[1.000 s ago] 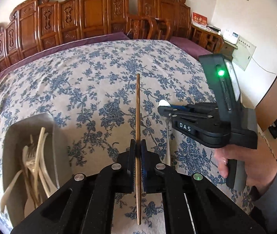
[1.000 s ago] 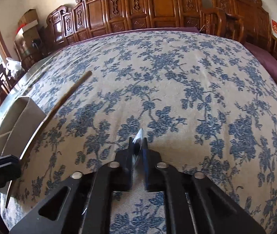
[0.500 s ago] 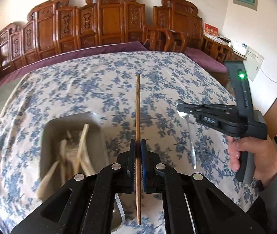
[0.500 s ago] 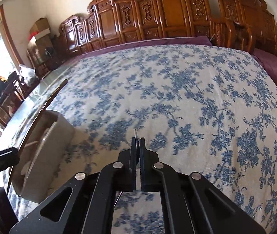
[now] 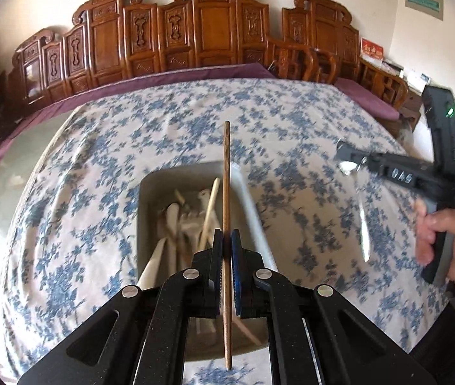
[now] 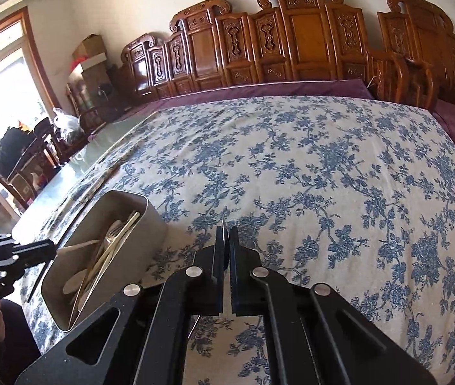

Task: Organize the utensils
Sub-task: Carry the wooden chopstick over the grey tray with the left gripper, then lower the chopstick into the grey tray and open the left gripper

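Tray (image 5: pixel 144 192) already holds utensils; left gripper (image 5: pixel 226 240) clamps a chopstick (image 5: pixel 226 166) above it, right gripper (image 6: pixel 226 240) pinches a spoon (image 5: pixel 350 168), both undelivered.

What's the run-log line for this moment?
left tongs: shut on wooden chopstick, above metal utensil bin | right tongs: shut on metal spoon, beside bin | stage: carrying to bin

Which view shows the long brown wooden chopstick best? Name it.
The left wrist view: the long brown wooden chopstick runs whole through the shut left gripper, above the grey metal tray. In the right wrist view, only a dark sliver shows beside that tray.
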A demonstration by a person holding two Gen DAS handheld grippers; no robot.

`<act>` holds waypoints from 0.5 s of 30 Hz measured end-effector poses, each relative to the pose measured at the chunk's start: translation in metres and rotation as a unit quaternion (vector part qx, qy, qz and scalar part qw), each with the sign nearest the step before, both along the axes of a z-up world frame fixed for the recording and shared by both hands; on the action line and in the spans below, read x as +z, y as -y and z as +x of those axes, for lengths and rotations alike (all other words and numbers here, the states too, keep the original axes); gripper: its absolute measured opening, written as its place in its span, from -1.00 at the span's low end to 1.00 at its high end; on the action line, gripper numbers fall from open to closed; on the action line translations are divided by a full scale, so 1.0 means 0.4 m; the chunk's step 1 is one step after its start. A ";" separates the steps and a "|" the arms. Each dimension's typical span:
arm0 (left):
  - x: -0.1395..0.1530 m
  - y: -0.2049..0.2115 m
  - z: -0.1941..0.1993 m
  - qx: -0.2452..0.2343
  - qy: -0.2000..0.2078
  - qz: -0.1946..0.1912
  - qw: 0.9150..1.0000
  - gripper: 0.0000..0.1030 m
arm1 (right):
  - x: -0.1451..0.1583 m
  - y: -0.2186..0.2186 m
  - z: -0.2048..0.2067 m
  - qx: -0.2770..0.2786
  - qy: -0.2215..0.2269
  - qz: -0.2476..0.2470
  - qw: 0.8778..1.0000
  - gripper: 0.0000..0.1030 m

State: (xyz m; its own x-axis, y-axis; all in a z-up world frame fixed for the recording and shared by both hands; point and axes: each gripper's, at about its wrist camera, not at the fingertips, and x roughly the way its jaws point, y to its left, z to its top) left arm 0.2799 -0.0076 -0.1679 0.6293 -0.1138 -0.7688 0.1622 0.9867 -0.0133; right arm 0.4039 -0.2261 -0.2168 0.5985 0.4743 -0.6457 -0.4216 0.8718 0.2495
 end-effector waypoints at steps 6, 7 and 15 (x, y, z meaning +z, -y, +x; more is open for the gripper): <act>-0.052 -0.031 0.004 -0.002 -0.030 0.015 0.999 -0.92 | -0.002 -0.003 0.003 -0.001 -0.001 0.003 1.000 -0.93; -0.061 -0.033 0.007 -0.003 -0.035 0.018 0.999 -0.92 | -0.001 -0.003 0.003 -0.001 0.001 0.003 1.000 -0.93; -0.091 -0.038 0.024 -0.006 -0.051 0.028 0.998 -0.92 | -0.002 -0.001 0.004 0.000 0.000 0.007 1.000 -0.93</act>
State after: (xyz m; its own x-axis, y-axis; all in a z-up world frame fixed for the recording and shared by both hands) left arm 0.2896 0.0076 -0.2043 0.5463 -0.0765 -0.8341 0.1742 0.9844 0.0238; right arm 0.4054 -0.2256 -0.2175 0.5984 0.4822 -0.6398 -0.4208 0.8687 0.2612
